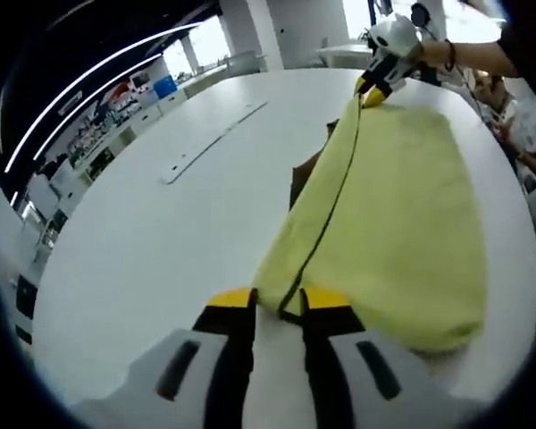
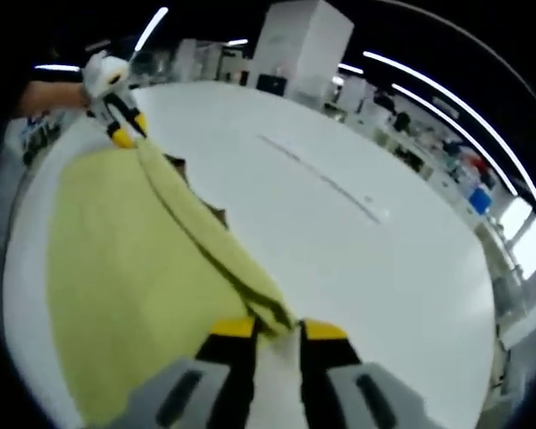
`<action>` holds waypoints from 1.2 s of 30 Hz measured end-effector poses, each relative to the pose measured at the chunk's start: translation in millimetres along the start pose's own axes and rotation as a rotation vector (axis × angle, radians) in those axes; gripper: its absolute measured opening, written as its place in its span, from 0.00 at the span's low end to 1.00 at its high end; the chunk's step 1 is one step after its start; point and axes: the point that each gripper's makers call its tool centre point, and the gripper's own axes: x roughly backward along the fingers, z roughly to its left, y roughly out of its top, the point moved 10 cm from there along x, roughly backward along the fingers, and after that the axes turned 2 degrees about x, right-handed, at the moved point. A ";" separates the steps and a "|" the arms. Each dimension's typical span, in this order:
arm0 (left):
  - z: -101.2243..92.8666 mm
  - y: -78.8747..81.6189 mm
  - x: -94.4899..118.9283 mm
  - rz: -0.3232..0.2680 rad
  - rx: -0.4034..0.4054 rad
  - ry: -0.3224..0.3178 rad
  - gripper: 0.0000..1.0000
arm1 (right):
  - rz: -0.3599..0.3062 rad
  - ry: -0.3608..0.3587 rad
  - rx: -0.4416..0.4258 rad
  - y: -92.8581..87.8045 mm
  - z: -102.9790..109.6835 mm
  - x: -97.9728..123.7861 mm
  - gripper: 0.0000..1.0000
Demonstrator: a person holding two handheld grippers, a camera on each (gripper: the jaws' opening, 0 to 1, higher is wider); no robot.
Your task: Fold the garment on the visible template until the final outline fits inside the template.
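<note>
1. Two tools hold one long folded edge of the yellow garment (image 1: 402, 214) between them. In the left gripper view, the left tool (image 1: 278, 304) has its yellow-tipped jaws drawn together on the near corner, where a dark seam line runs into the gap. The right tool (image 1: 375, 88), held by a hand at the far end, pinches the other corner. The rest of the cloth lies spread on the white worktop (image 1: 161, 241).

2. This view also shows a brown sheet (image 1: 305, 174), likely the template, peeking out beside the lifted edge, and a long pale strip (image 1: 210, 143) lying well apart on the worktop.

3. In the right gripper view, the right tool (image 2: 274, 332) is clamped on the rolled edge of the garment (image 2: 125, 268), and the left tool (image 2: 121, 121) grips the far corner. A dark sliver (image 2: 216, 211) shows just past the raised edge; I cannot tell how far it extends.

4. My judgement: a lengthwise fold is mid-carry. The next move calls for both tools travelling together, keeping the edge taut, and laying it down so the outline sits within the brown sheet.
</note>
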 end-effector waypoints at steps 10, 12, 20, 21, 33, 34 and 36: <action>5.7 0.5 -1.8 0.022 -0.009 0.027 0.00 | 0.008 -0.043 0.029 0.7 -2.9 0.2 0.00; 7.4 0.9 2.1 0.013 0.004 0.035 0.00 | -0.008 -0.046 0.012 2.3 -4.2 4.4 0.00; 10.6 17.5 34.3 -0.117 0.125 0.069 0.00 | -0.072 -0.056 -0.033 10.7 -5.9 25.8 0.00; 10.9 19.4 37.1 -0.136 0.149 0.071 0.00 | -0.083 -0.058 -0.043 11.8 -6.6 27.5 0.00; 21.6 19.9 17.8 -0.062 0.312 0.110 0.00 | -0.124 -0.089 -0.296 19.7 -5.6 14.8 0.00; 22.5 19.8 13.9 -0.054 0.315 0.111 0.00 | -0.122 -0.089 -0.308 18.9 -6.7 12.5 0.00; 22.8 19.8 7.8 -0.042 0.331 0.111 0.00 | -0.113 -0.089 -0.340 16.6 -7.5 5.5 0.00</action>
